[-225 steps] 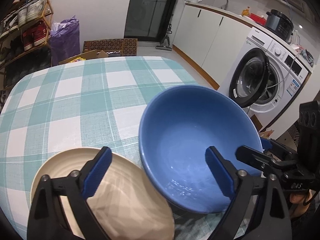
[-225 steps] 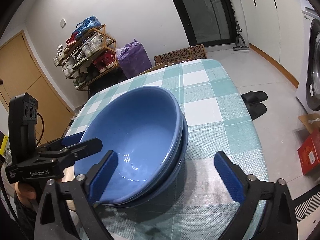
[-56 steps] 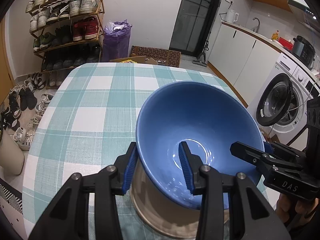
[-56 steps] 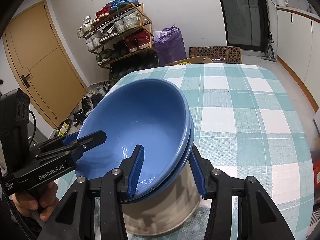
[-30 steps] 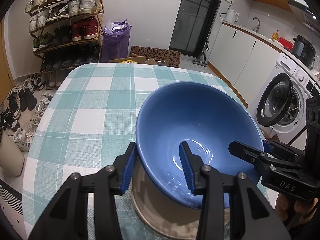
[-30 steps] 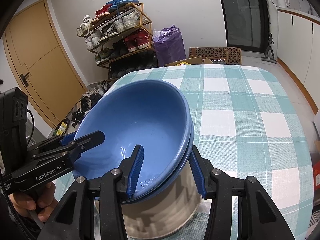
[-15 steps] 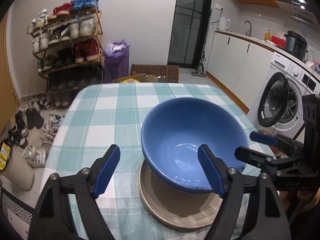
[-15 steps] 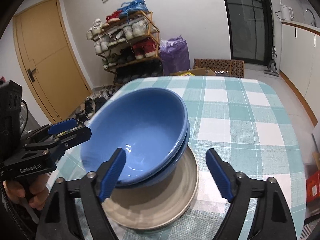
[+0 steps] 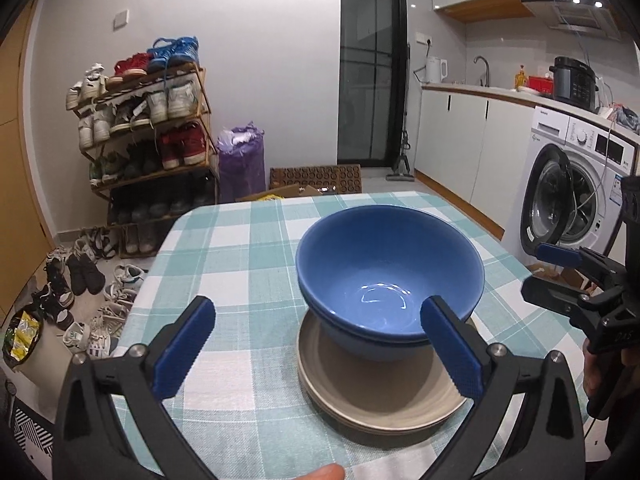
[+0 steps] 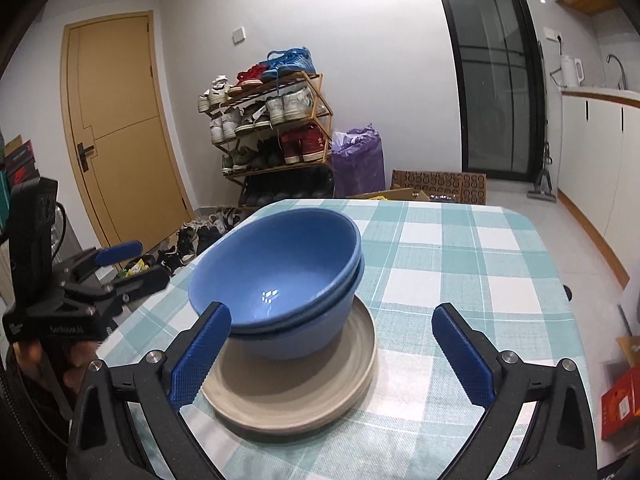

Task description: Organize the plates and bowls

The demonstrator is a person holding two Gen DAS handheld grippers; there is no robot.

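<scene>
Two nested blue bowls [image 9: 390, 276] sit on a stack of beige plates [image 9: 380, 394] on the green checked tablecloth [image 9: 240, 256]. My left gripper [image 9: 318, 354] is open and empty, pulled back from the near side of the stack. In the right wrist view the same bowls [image 10: 280, 272] rest on the plates [image 10: 296, 388]. My right gripper [image 10: 330, 354] is open and empty, also drawn back from the stack. Each gripper shows in the other's view, off to the side of the table: the right one [image 9: 560, 276] and the left one [image 10: 116, 268].
A shoe rack [image 9: 148, 136] and a purple bag [image 9: 242, 160] stand beyond the table's far edge. A washing machine [image 9: 572, 192] and counter are on the right. A yellow door [image 10: 116, 128] is at left. Shoes lie on the floor.
Both grippers let go of the bowl rims, opened wide, and pulled back and up from the stack. The bowls now rest on the plates.
</scene>
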